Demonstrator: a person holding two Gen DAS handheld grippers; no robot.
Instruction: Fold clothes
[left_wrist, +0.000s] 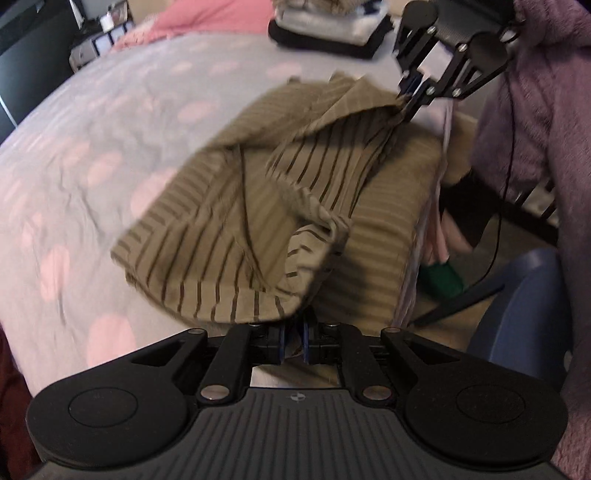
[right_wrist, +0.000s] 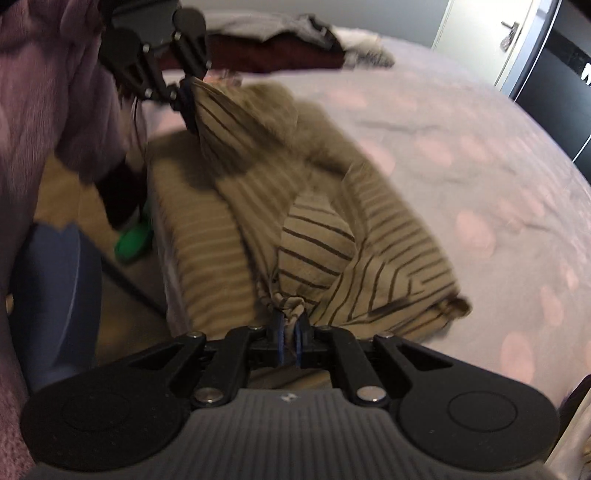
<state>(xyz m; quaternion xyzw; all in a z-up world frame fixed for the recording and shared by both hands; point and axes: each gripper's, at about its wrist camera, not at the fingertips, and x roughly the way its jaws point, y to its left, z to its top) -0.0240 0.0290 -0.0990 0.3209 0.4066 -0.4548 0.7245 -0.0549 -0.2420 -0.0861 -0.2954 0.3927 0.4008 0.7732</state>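
A tan garment with dark stripes (left_wrist: 236, 206) lies on the bed, one part hanging over the bed's edge; it also shows in the right wrist view (right_wrist: 317, 236). My left gripper (left_wrist: 293, 341) is shut on a bunched edge of the garment at the near side. My right gripper (right_wrist: 290, 338) is shut on another bunched edge. Each gripper shows in the other's view: the right one (left_wrist: 408, 98) pinches the far corner, the left one (right_wrist: 186, 99) pinches the cloth at the upper left. The cloth is lifted between them and blurred.
The bed has a lilac cover with pink spots (left_wrist: 92, 155). A stack of folded clothes (left_wrist: 328, 29) sits at the far edge. Dark and grey clothes (right_wrist: 280, 48) lie heaped in the right wrist view. A blue chair (left_wrist: 517, 310) and carpeted floor lie beside the bed.
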